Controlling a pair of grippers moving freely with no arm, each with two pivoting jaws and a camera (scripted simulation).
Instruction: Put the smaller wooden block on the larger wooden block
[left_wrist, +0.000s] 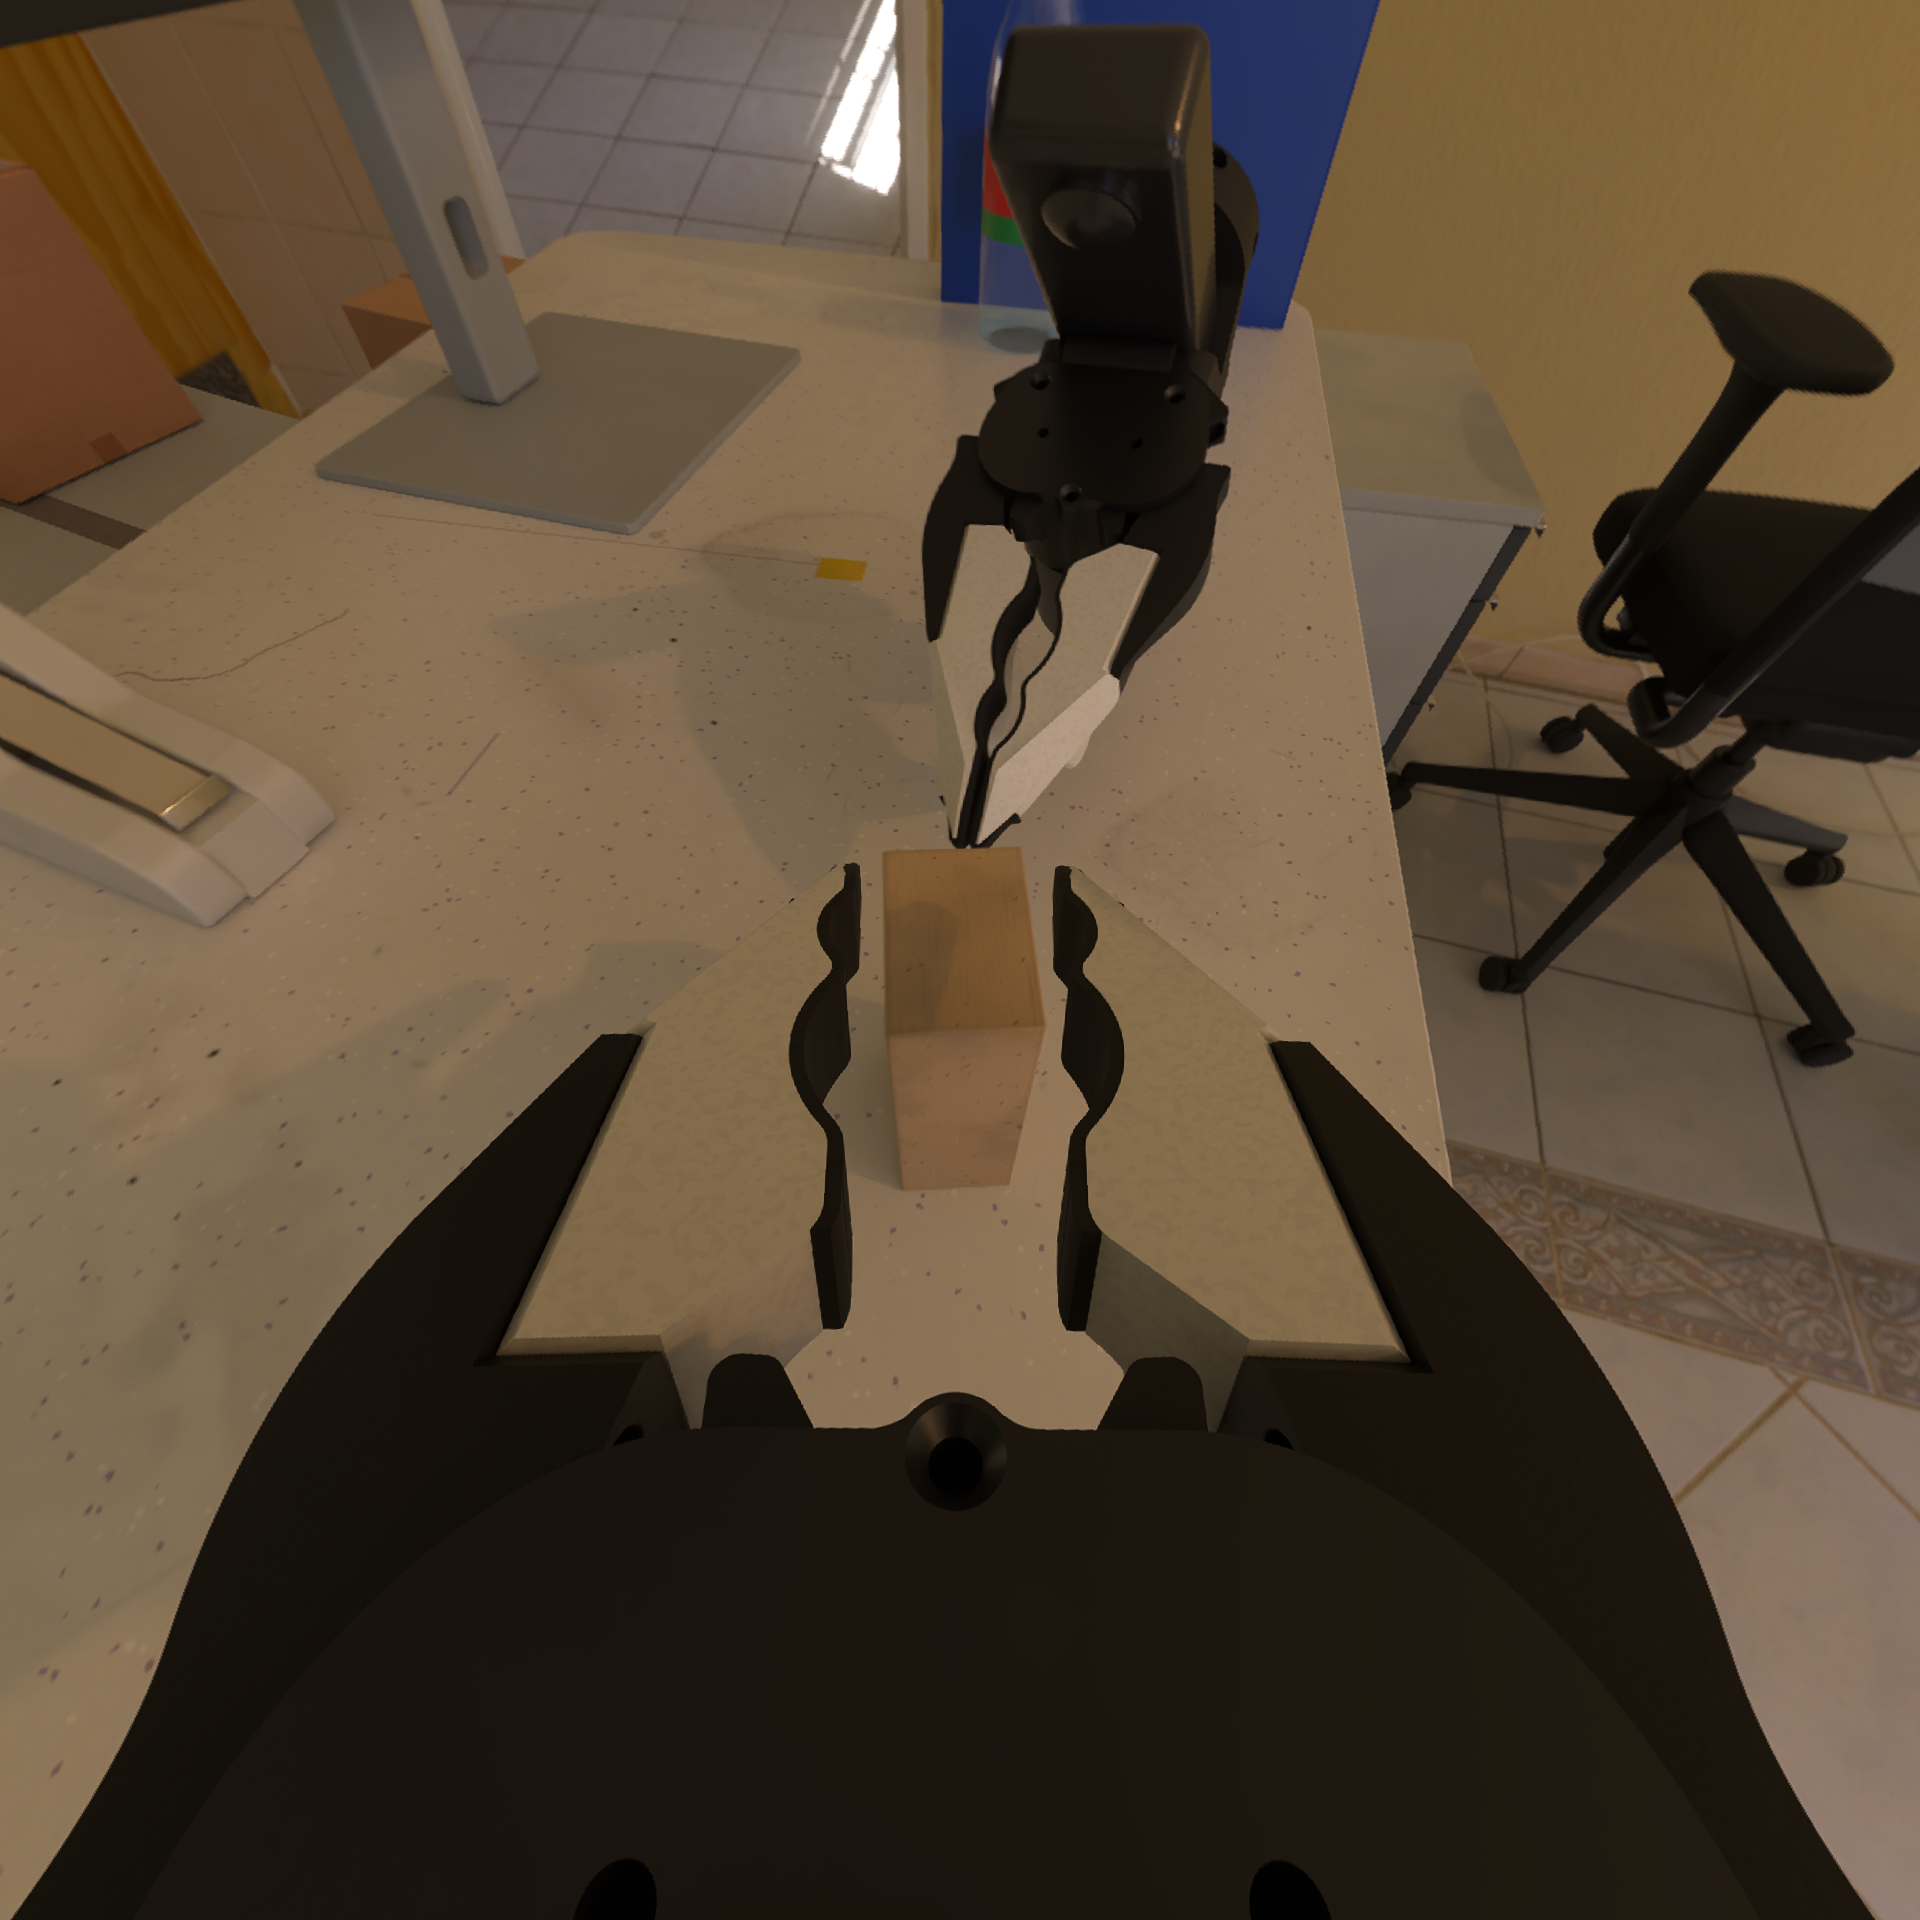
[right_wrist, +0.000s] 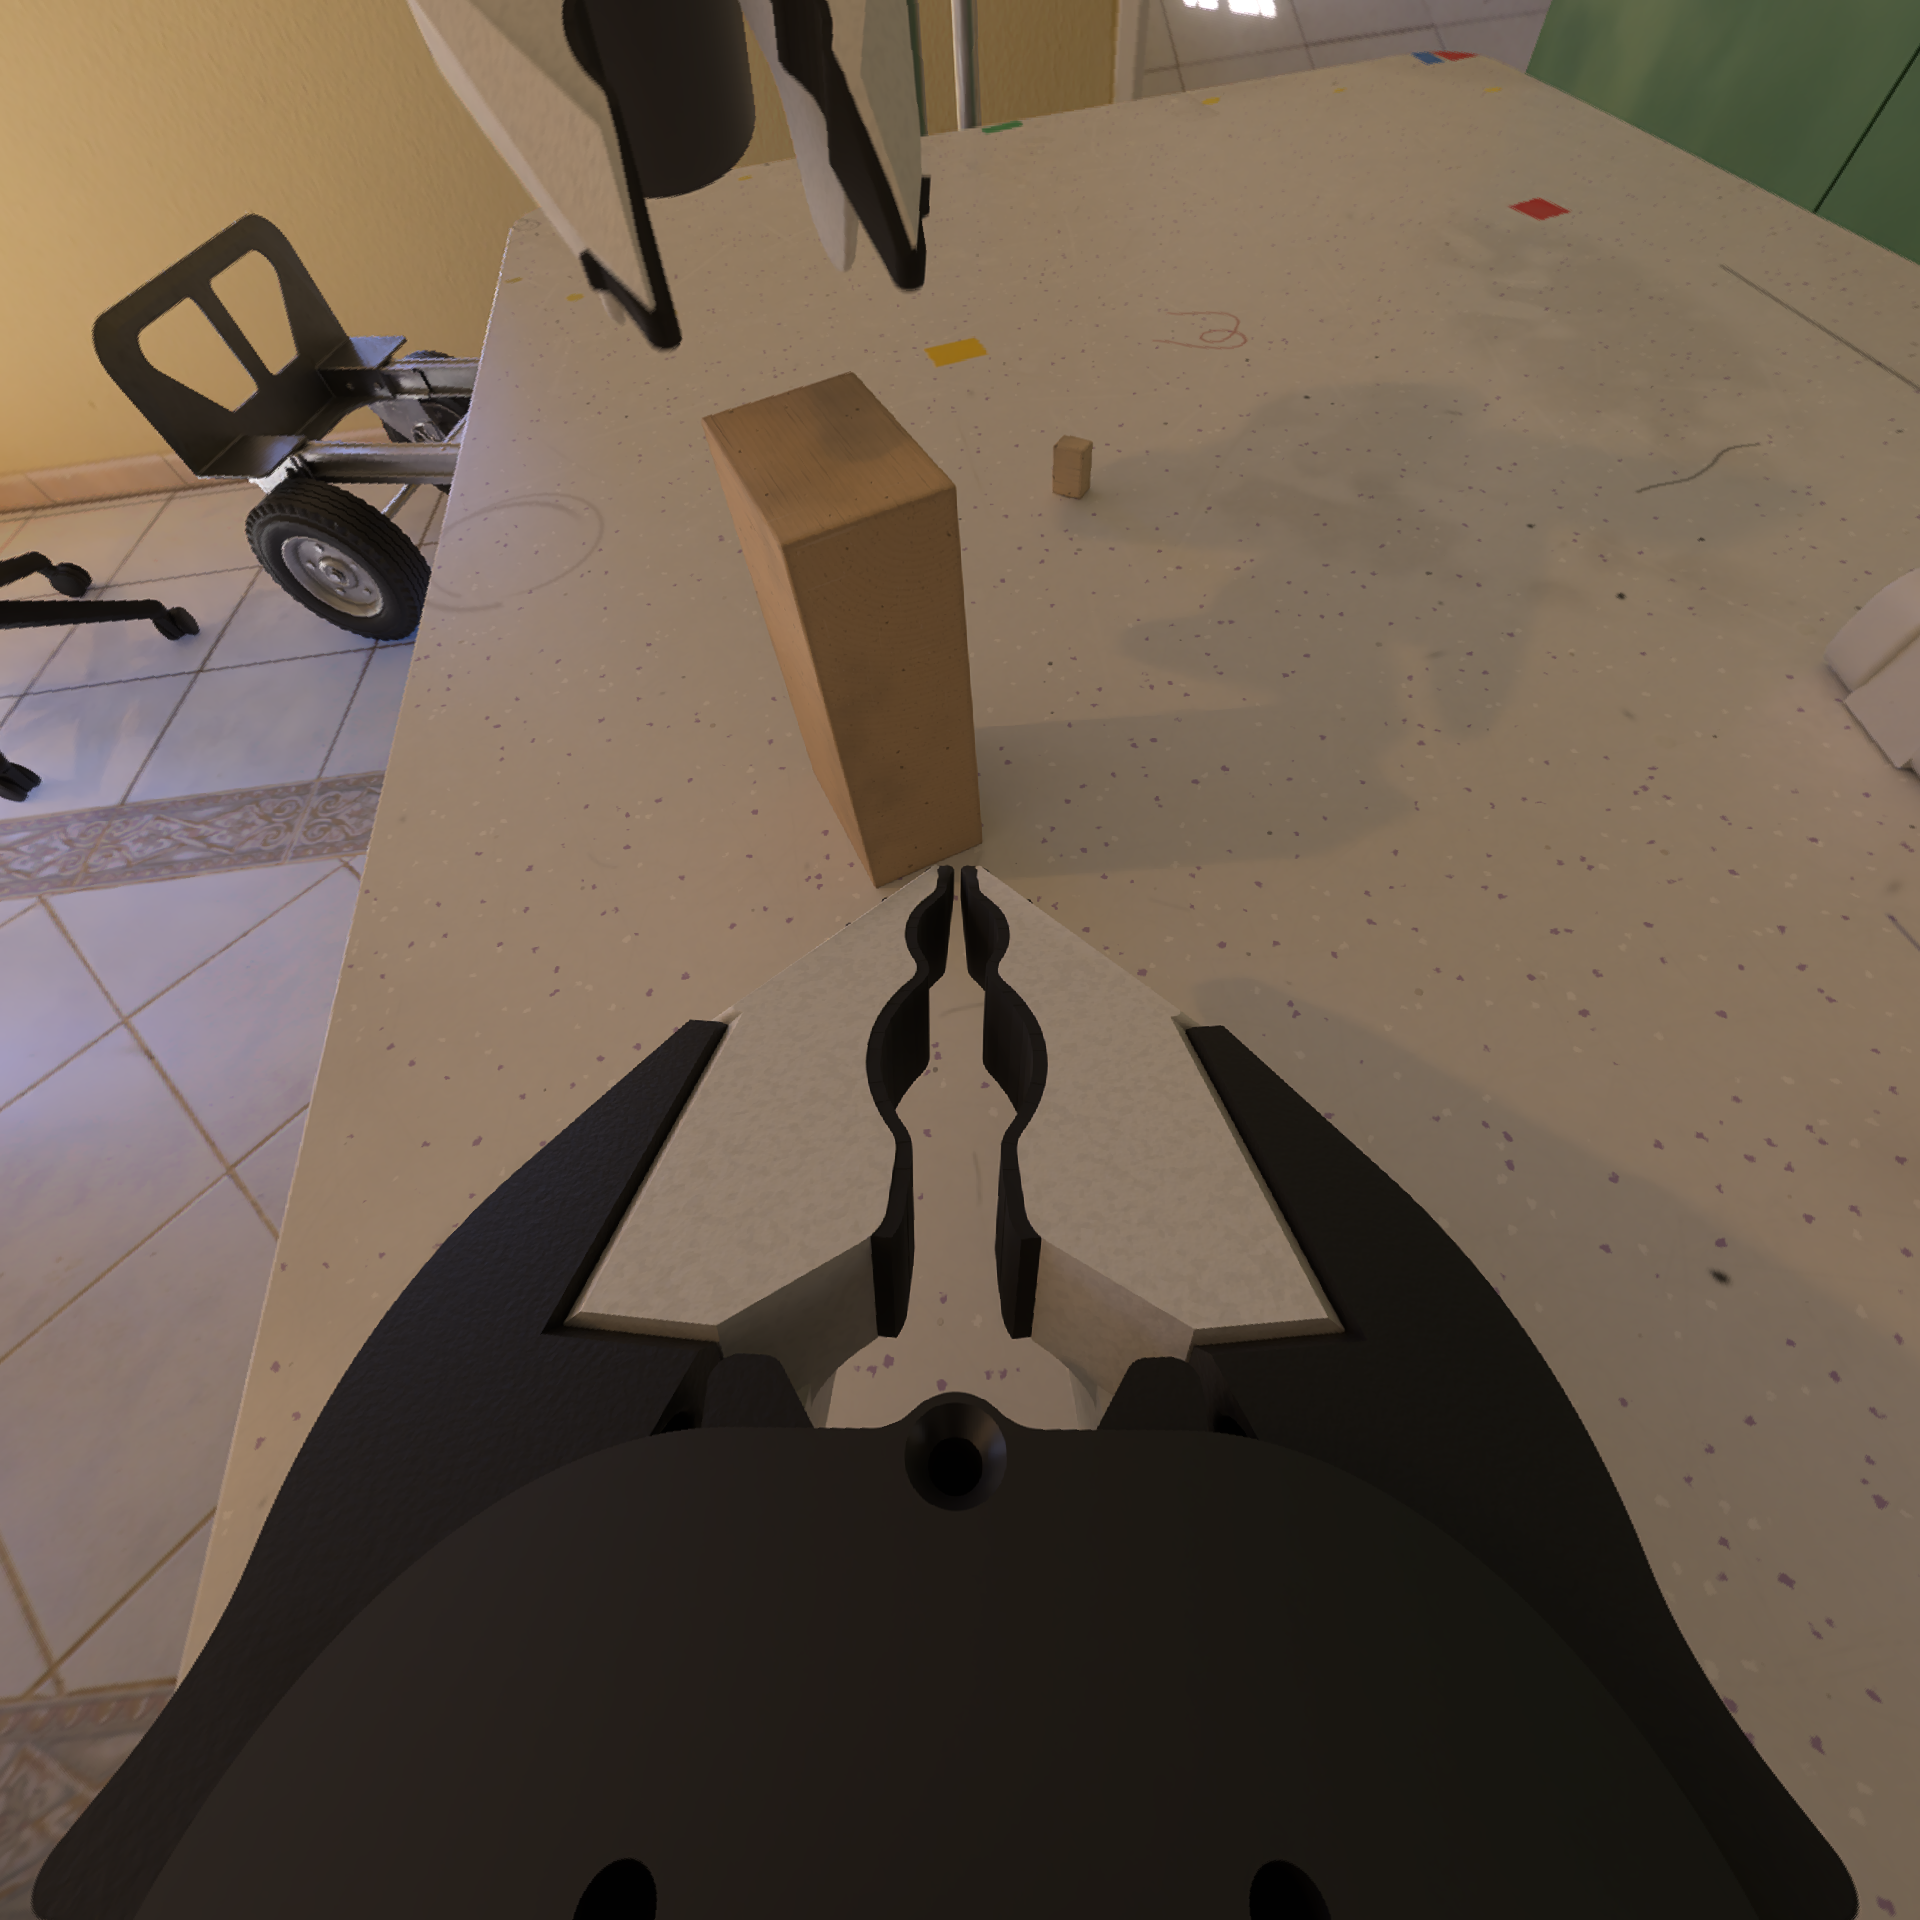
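While my left gripper (left_wrist: 956, 883) hangs with jaws spread either side of the larger wooden block (left_wrist: 961, 1013), my right gripper (right_wrist: 956, 878) has its jaws nearly pressed together, holding nothing. The smaller wooden block (right_wrist: 1071, 467) sits on the tabletop (right_wrist: 1455, 935), apart.

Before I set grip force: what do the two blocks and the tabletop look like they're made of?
Larger block: pale unfinished wood, matte, with faint grain. Smaller block: likely the same wood, too small to confirm. Tabletop: smooth cream speckled surface, perhaps laminate or composite.
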